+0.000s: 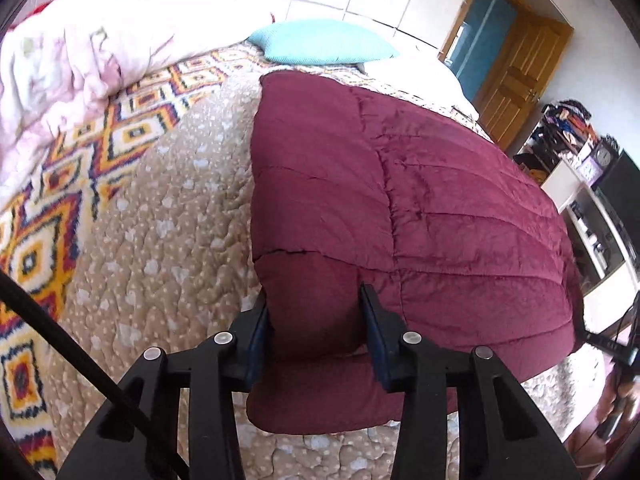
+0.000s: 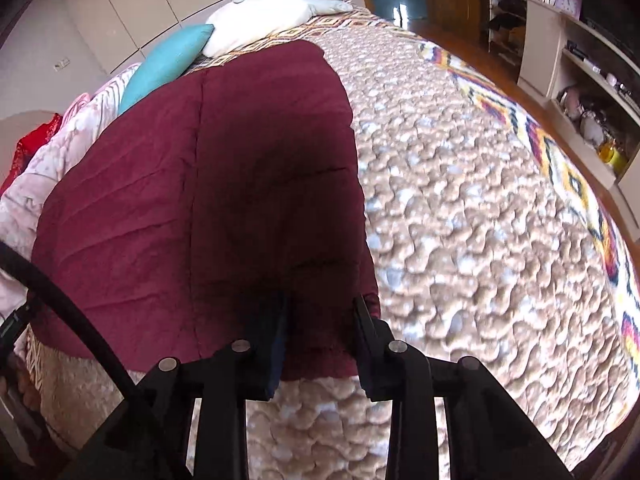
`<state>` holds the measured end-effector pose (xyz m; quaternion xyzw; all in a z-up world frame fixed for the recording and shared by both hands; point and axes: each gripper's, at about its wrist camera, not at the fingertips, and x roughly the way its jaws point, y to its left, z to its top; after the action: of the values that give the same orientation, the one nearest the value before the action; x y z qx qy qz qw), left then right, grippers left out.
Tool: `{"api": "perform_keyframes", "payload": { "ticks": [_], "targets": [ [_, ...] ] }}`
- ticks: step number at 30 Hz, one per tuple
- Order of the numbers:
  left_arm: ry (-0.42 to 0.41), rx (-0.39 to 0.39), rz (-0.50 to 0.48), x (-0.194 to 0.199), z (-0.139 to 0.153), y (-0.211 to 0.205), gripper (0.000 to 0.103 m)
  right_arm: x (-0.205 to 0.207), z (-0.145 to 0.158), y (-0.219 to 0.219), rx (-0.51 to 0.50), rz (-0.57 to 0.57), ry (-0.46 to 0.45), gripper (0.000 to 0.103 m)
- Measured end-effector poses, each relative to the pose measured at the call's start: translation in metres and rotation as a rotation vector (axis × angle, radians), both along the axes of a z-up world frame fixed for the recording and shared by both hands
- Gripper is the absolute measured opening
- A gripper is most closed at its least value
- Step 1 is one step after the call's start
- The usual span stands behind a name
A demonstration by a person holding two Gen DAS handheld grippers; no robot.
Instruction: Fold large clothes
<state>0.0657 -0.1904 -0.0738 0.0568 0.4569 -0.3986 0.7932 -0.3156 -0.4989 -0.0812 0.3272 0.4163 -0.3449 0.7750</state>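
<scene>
Claws both grip the maroon quilt [image 1: 400,200]: left claw [image 1: 316,320] firmly, right claw [image 2: 320,320] seemingly, in shadow.

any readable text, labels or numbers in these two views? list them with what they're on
None readable.
Clock on the shelf unit: face markings too small to read.
Items on the shelves: any labels too blurred.
Maroon quilted garment and bedspread: no text shows.

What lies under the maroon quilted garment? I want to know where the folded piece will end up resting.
Under the maroon garment lies the beige quilted bedspread, which shows all around it. Whatever lies directly beneath its middle is covered and cannot be seen.
</scene>
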Motion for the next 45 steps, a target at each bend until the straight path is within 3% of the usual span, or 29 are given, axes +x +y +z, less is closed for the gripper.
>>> {"api": "perform_keyframes", "payload": {
  "ticks": [6,8,12,16,19,25,30,34,36,40,42,45],
  "targets": [
    [-0.096,0.079,0.036,-0.013,-0.008,-0.007,0.048,0.007,0.027,0.024,-0.202,-0.055,0.063,0.043],
    [-0.095,0.082,0.045,-0.013,-0.01,-0.007,0.049,0.023,0.038,0.029,-0.273,-0.05,0.097,0.045],
    [-0.052,0.053,0.042,-0.008,-0.012,-0.001,0.05,0.048,0.042,0.013,-0.296,-0.082,0.125,0.049],
    [-0.031,0.039,0.039,-0.004,-0.013,0.003,0.053,0.044,0.051,0.0,-0.321,-0.192,0.129,0.05],
    [-0.029,0.04,0.037,-0.003,-0.013,0.002,0.053,0.058,0.06,0.005,-0.324,-0.107,0.089,0.05],
    [-0.065,0.054,0.032,-0.009,-0.012,-0.001,0.054,0.147,0.053,-0.013,-0.278,0.063,0.041,0.05],
    [-0.048,0.022,0.032,-0.006,-0.008,0.003,0.054,0.212,0.015,-0.052,-0.225,0.032,0.126,0.054],
    [-0.043,-0.008,0.034,-0.006,-0.004,0.006,0.054,0.228,0.019,-0.065,-0.231,-0.004,0.182,0.062],
    [-0.043,-0.02,0.036,-0.007,-0.002,0.008,0.054,0.227,0.04,-0.054,-0.28,0.005,0.134,0.061],
    [-0.04,-0.042,0.04,-0.008,0.001,0.01,0.054,0.244,0.063,-0.011,-0.311,0.148,0.038,0.061],
    [-0.042,-0.039,0.038,-0.008,0.001,0.01,0.054,0.265,0.056,0.001,-0.292,0.21,0.041,0.061],
    [-0.056,-0.039,0.031,-0.01,0.004,0.01,0.054,0.303,0.027,0.003,-0.303,0.255,0.14,0.062]
  ]
}}
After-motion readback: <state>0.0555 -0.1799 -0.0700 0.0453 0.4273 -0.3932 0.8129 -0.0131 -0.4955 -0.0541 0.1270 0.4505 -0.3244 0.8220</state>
